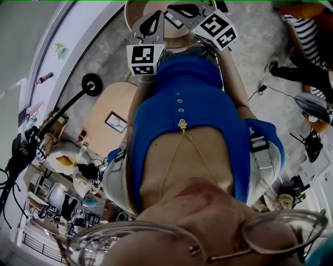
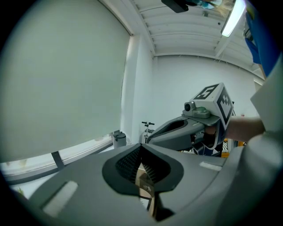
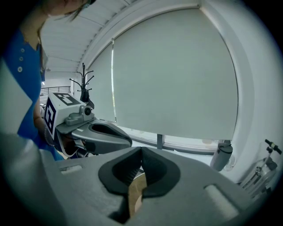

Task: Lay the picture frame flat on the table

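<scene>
Left tool (image 2: 140, 147), right tool (image 3: 141, 150) closed; frame (image 1: 115, 122) seemingly flat

Bright, even daylight through the window blind (image 3: 177, 75), strong fisheye bending at edges, foreground blurred.

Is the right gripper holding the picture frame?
No, the right gripper is shut and empty, while the picture frame sits on the round table.

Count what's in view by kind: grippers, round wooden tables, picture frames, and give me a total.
Grippers: 2, left gripper, right gripper
Round wooden tables: 2, frame's table, second table
Picture frame: 1
Total: 5
</scene>
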The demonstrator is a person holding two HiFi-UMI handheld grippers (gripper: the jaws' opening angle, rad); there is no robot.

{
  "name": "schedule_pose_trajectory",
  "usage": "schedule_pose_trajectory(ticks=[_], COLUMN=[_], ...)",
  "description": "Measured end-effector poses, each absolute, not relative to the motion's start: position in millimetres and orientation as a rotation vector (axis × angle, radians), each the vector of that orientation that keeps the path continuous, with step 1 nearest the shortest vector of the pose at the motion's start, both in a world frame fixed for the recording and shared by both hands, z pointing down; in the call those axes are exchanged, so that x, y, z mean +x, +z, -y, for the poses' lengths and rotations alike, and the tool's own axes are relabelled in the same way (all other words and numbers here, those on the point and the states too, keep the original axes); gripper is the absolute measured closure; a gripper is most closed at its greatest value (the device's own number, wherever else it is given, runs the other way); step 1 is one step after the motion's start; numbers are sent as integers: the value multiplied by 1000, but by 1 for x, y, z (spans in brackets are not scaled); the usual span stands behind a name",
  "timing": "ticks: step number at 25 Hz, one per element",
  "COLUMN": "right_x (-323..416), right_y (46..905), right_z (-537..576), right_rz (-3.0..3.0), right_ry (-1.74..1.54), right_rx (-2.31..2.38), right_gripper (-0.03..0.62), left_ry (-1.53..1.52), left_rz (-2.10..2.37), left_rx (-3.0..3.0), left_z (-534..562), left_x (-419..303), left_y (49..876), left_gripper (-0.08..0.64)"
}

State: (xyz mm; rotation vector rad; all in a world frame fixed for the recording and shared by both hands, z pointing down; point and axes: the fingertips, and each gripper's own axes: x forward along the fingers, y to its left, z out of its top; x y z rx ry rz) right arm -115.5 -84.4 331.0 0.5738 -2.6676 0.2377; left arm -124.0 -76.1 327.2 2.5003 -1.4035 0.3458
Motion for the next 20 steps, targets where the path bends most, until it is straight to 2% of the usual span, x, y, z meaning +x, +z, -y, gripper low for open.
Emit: schedule_pose_trajectory(ticks=[20], right_x=[-125], right_y=[335], right_z=[78], right_rz=[2656], right_ry=[262], right_rx=[561], right_gripper=[592], left_ry=[345], left_rz=[1391], left_rx=[2508], left_z=[65], left_x=[-136], left_y=[328], left_gripper=[563])
